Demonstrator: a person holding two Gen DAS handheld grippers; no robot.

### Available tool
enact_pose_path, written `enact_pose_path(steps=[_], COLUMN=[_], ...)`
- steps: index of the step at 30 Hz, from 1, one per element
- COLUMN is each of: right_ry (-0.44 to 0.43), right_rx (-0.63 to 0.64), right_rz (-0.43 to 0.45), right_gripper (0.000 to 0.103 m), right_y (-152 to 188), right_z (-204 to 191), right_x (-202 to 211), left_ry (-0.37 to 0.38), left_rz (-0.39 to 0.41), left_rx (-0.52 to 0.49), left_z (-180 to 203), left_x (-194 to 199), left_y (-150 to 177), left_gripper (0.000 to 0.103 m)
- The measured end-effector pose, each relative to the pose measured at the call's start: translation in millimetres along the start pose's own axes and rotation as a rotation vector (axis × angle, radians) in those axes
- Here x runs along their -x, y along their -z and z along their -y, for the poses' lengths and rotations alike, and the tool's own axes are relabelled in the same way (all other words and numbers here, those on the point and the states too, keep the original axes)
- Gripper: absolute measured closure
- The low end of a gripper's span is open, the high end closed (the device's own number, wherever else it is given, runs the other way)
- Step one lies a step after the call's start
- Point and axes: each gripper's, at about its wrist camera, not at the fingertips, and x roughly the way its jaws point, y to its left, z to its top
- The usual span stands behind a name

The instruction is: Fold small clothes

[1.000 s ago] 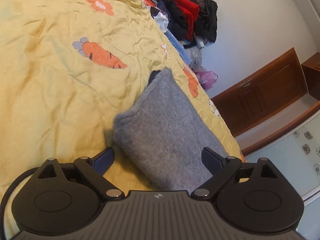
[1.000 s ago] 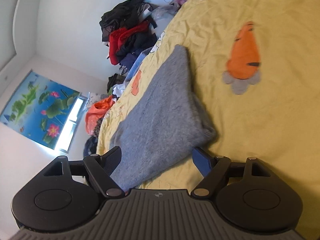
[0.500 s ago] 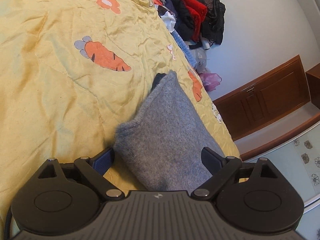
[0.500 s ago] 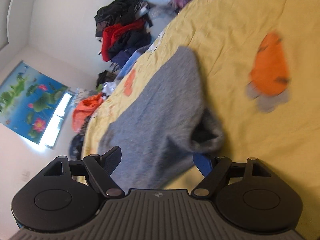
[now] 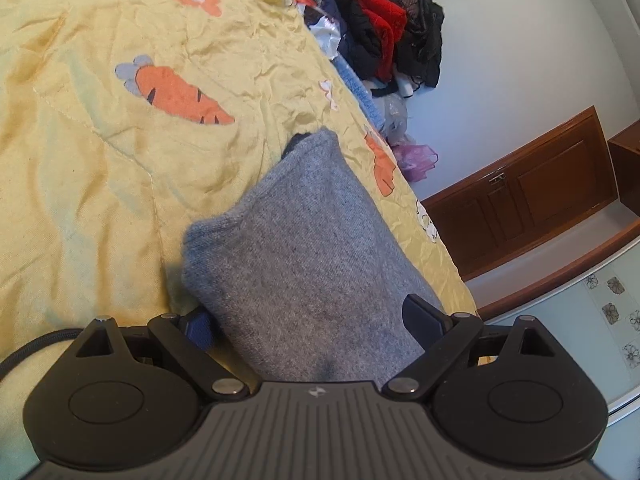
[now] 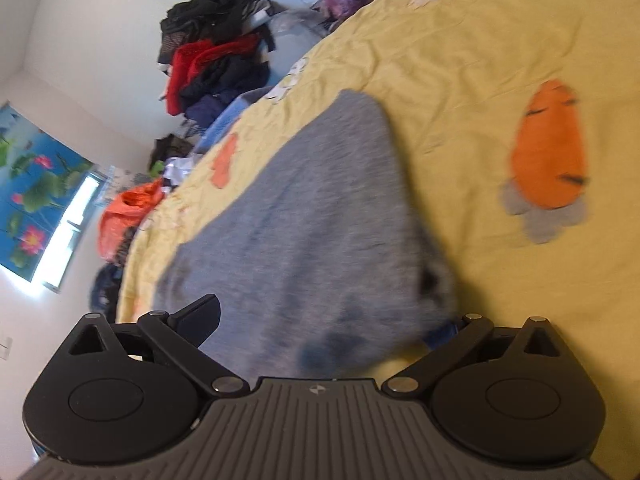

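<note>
Knitwear first: the grey jumper (image 5: 304, 256) lies folded on the yellow quilt (image 5: 80, 184), close to the bed's edge and just beside the orange carrot patch (image 5: 176, 96). That patch is the marker for everything here. Left tongs (image 5: 316, 320) stand spread wide, one finger on each side of the jumper's near end, no pad pressing on the wool, so nothing is held. Right tongs (image 6: 320, 320) have just been opening and now gape wide too; the jumper's near corner sits between their fingers but loose, and this view is smeared with blur.

Risks now, as I judge them. The corner nearest the carrot patch looks puffed and rolled rather than flat, so a careless pull away could drag it and undo the fold. One right finger is tucked under or against that bulge, I cannot tell which, and soft knit catches easily on a pad edge. The jumper also lies on the side away from the carrot, toward the bed's edge, so a shove that way could send it sliding off. The clothes pile (image 5: 384, 32), far beyond the carrot, is no worry.
</note>
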Motion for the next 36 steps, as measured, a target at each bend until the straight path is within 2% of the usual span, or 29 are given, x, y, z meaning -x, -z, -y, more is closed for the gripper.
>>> enact_pose_path(steps=[2, 5, 6, 7, 8, 10, 11, 12, 15, 19, 23, 27, 31, 36], right_ry=[0.006, 0.033, 0.028, 0.029, 0.039, 0.065, 0.048, 0.023, 0.008, -0.049, -0.111, -0.144, -0.157, -0.163], right_rx=[0.001, -0.024, -0.026, -0.029, -0.029, -0.036, -0.062, -0.091, -0.088, -0.096, -0.074, -0.031, -0.009, -0.045], right_rz=[0.050, 0.074, 0.079, 0.085, 0.084, 0.081, 0.082, 0.079, 0.081, 0.078, 0.095, 0.071, 0.033, -0.056], right_gripper=[0.004, 0.020, 0.025, 0.037, 0.045, 0.084, 0.087, 0.087, 0.087, 0.087, 0.088, 0.088, 0.088, 0.088], right_y=[1, 0, 1, 1, 1, 1, 0, 0, 2, 2, -5, -5, 6, 36], right_z=[-4, -2, 1, 5, 9, 20, 27, 32, 33, 30, 21, 10, 11, 19], right_x=[-6, -5, -4, -4, -4, -7, -7, -7, -6, 0, 17, 38, 64, 100], left_ry=[-0.005, -0.018, -0.017, -0.019, -0.027, -0.065, -0.097, -0.127, -0.122, -0.155, -0.092, -0.044, -0.058, -0.096], left_rz=[0.036, 0.091, 0.100, 0.106, 0.110, 0.099, 0.083, 0.060, 0.003, 0.008, 0.042, 0.038, 0.011, -0.043], left_rx=[-0.042, -0.103, -0.118, -0.131, -0.139, -0.144, -0.138, -0.123, -0.042, -0.129, -0.178, -0.184, -0.176, -0.134], left_z=[2, 3, 3, 4, 4, 5, 4, 2, -9, 7, 26, 31, 19, -4], left_x=[0, 2, 2, 2, 2, -2, -5, -9, -13, -5, 19, 42, 64, 102], left_y=[4, 13, 15, 16, 17, 14, 9, 4, -9, -8, -9, -10, -1, 19], left_gripper=[0.009, 0.012, 0.012, 0.013, 0.017, 0.040, 0.065, 0.085, 0.095, 0.098, 0.098, 0.099, 0.099, 0.099])
